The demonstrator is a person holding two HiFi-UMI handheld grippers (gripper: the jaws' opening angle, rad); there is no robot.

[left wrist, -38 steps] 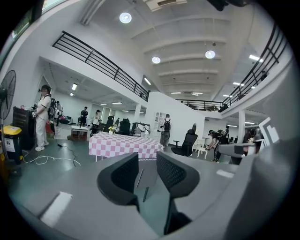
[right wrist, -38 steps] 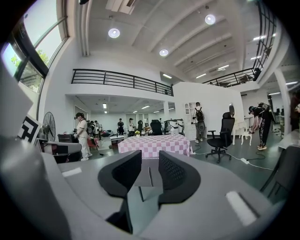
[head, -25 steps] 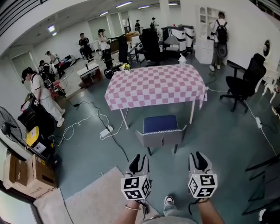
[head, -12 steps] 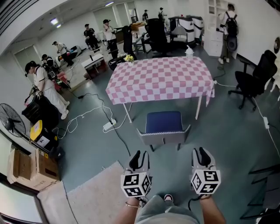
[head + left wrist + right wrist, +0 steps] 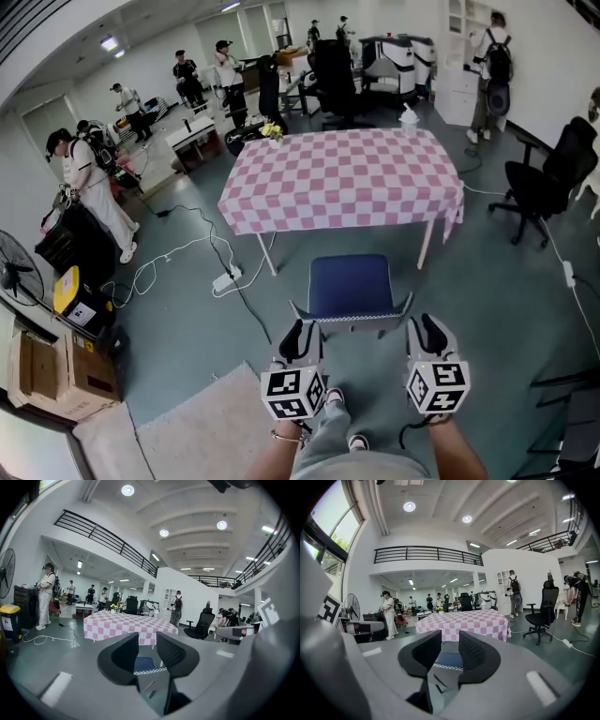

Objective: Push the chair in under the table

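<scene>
**Op:** Gripper status?

**Tech:** Left gripper (image 5: 302,330): jaws apart, nothing clamped. Right gripper (image 5: 427,326): same, pads parted, empty. In each gripper view the gap frames only the top rim of the chair (image 5: 350,284), which lies beyond the pads and isn't pressed by them.

**Op:** Chair pos. vs. table?

**Tech:** The chair stands on the floor in front of the table (image 5: 342,178), approx. centred betw. the two near table legs (image 5: 267,255) and facing in. The front of the seat lies near the near hem of the cloth (image 5: 246,217), and most of the seat is outside. Judged: push not yet done.

**Op:** Key relation for the next move?

**Tech:** The backrest (image 5: 352,317) lies directly ahead of both grippers. Its long axis runs left-right across the head view, square to the push direction. The left gripper lines up w/ the left end and the right gripper w/ the right end; neither is clearly nearer. The push should go straight fwd toward the table, w/ even load on both ends. Otherwise the chair may yaw and catch a table leg.

**Op:** Anything not readable?

**Tech:**
- Contact betw. gripper tips and backrest: can't tell. The head view puts them just beside it.
- Chair legs: mostly hidden under seat and backrest.
- Space under the table: masked by the cloth overhang.
- Far table legs: not visible.
</scene>
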